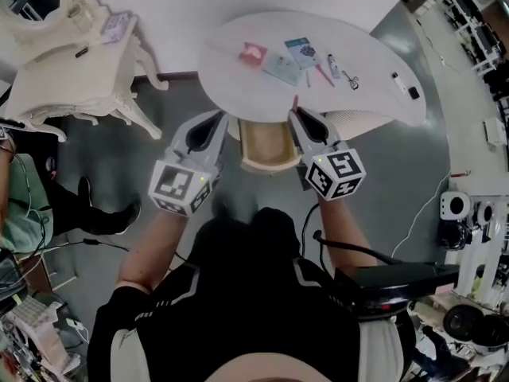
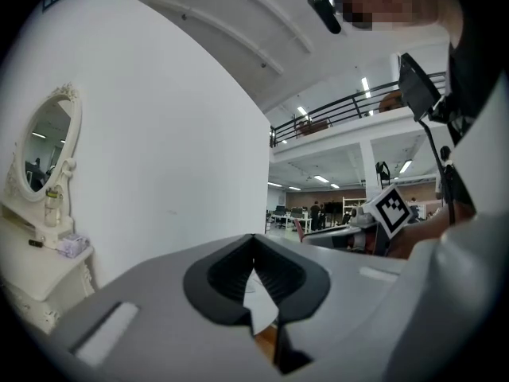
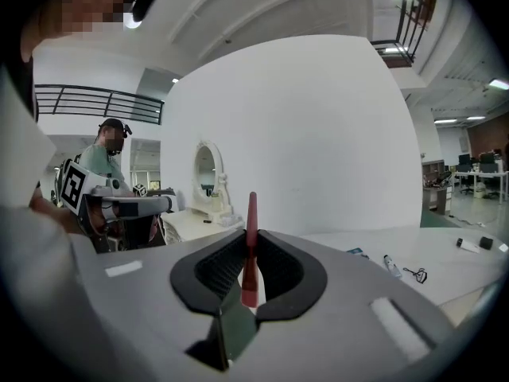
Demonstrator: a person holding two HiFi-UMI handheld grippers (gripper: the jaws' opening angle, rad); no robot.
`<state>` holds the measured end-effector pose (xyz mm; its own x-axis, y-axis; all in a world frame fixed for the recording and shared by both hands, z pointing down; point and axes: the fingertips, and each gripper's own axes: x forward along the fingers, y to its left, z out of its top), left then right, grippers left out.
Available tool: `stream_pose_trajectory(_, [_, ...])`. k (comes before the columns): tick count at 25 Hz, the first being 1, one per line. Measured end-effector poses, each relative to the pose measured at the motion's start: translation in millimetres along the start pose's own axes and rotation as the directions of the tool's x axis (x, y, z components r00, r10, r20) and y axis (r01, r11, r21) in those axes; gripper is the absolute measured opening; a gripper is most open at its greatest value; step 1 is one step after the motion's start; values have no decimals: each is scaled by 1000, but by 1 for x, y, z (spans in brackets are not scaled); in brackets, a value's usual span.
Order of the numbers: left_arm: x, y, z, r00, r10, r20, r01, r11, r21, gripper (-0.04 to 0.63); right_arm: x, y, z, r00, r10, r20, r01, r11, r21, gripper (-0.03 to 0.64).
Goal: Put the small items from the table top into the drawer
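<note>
Head view: round white table top (image 1: pixel 238 86) against a white wall, scattered with small items (image 1: pixel 283 68), among them a white tube (image 1: pixel 333 64) and a black clip (image 1: pixel 351 80). Below its near edge, a wooden drawer (image 1: pixel 269 164) pulled open, flanked by the left gripper (image 1: pixel 219 119) and the right gripper (image 1: pixel 297 114), the latter clamped on a thin red stick (image 1: pixel 295 102) at the table's near edge, by the drawer's right corner. Grey floor (image 1: pixel 175 94) all round, an ornate white dressing table (image 1: pixel 71 70) off to the left. Left gripper view: jaws together at the tips, nothing between them, slivers of white table top and wooden drawer visible through the gap lower down. White wall ahead, the dressing table's oval mirror (image 2: pixel 48 146) at left, a railed mezzanine (image 2: pixel 350 106) and a lit hall with desks beyond. Right gripper view: pads pressed on the red stick, upright between them. Table top stretching away to the right with tube and clip well apart from the jaws. Dressing table behind, and a second person (image 3: pixel 103 161) in a green shirt at far left.
</note>
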<state>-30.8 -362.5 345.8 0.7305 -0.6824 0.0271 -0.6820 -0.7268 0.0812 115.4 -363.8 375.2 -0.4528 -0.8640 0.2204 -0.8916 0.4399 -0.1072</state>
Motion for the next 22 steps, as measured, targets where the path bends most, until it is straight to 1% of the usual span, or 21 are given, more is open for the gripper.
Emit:
stream_pose_trajectory(3, [9, 4, -24, 999, 12, -42, -13, 1000, -23, 0, 12, -8, -25, 998, 33, -58, -32, 999, 11, 49])
stream_pose_trajectory(7, [20, 7, -58, 993, 33, -110, -40, 997, -63, 0, 26, -15, -64, 982, 123, -141, -119, 992, 34, 49])
stream_pose_trajectory(12, [31, 5, -107, 978, 58, -201, -71, 996, -57, 0, 44, -28, -129, 937, 214, -276, -209, 977, 47, 49])
stream_pose_trajectory(15, [36, -2, -137, 963, 60, -262, -62, 998, -1, 0, 53, -33, -163, 904, 266, -335, -258, 964, 67, 49])
stream_pose_trajectory(16, [37, -4, -147, 959, 55, -279, -57, 998, 2, 0, 56, -34, -174, 893, 277, -354, -273, 960, 63, 49])
stream_pose_trajectory(17, [38, -4, -157, 955, 50, -293, -57, 998, -13, 0, 60, -34, -183, 882, 288, -372, -289, 956, 56, 49])
stream_pose_trajectory(19, [40, -3, -178, 948, 47, -314, -72, 995, -71, 0, 69, -34, -202, 860, 313, -403, -320, 946, 51, 49])
stream_pose_trajectory(22, [39, 1, -209, 935, 52, -351, -109, 984, -144, 0, 78, -32, -231, 819, 348, -457, -363, 930, 58, 49])
